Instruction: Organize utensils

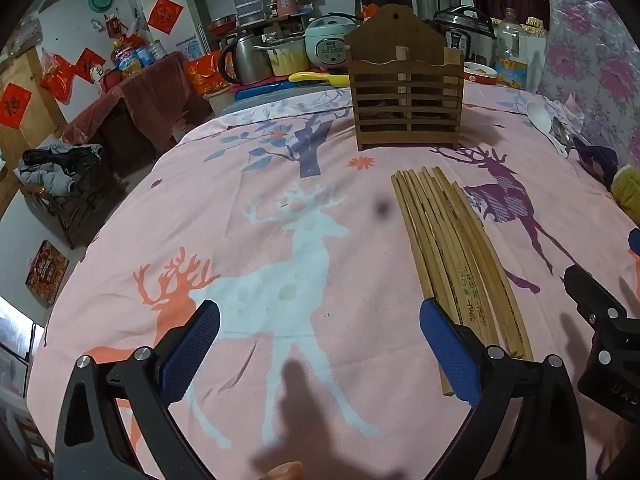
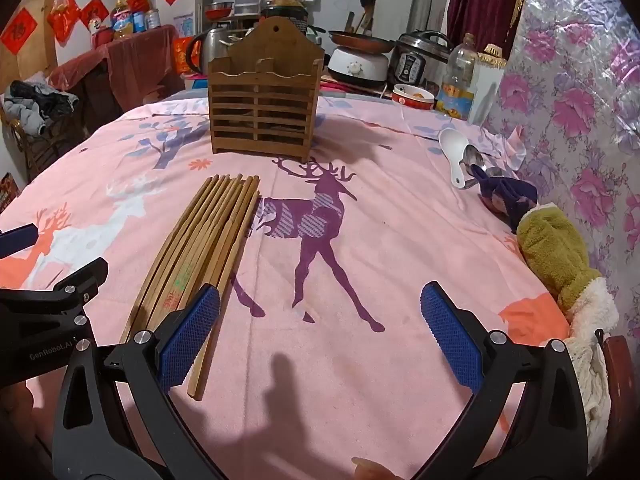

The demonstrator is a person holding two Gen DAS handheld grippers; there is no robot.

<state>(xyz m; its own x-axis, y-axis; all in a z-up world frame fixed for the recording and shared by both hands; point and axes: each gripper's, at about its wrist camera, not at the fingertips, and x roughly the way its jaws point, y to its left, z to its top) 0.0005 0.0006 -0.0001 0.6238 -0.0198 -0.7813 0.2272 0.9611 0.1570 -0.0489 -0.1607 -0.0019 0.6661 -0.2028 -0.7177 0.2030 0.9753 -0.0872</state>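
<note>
A bundle of several wooden chopsticks (image 1: 452, 256) lies on the pink deer-print cloth (image 1: 256, 184); it also shows in the right wrist view (image 2: 204, 248). A slatted wooden utensil holder (image 1: 406, 92) stands upright beyond them, also in the right wrist view (image 2: 264, 108). A white spoon (image 2: 454, 152) and a metal spoon (image 2: 476, 160) lie at the far right. My left gripper (image 1: 320, 344) is open and empty, left of the chopsticks. My right gripper (image 2: 320, 328) is open and empty, right of them. Each gripper's inner finger overlaps the chopsticks' near ends.
An olive and cream cloth bundle (image 2: 560, 264) and a dark blue cloth (image 2: 508, 196) sit at the table's right edge. Cookers, a kettle (image 2: 208, 52), bottles and a bowl (image 2: 412, 96) crowd the far edge behind the holder. A floral wall covering (image 2: 580, 100) stands at right.
</note>
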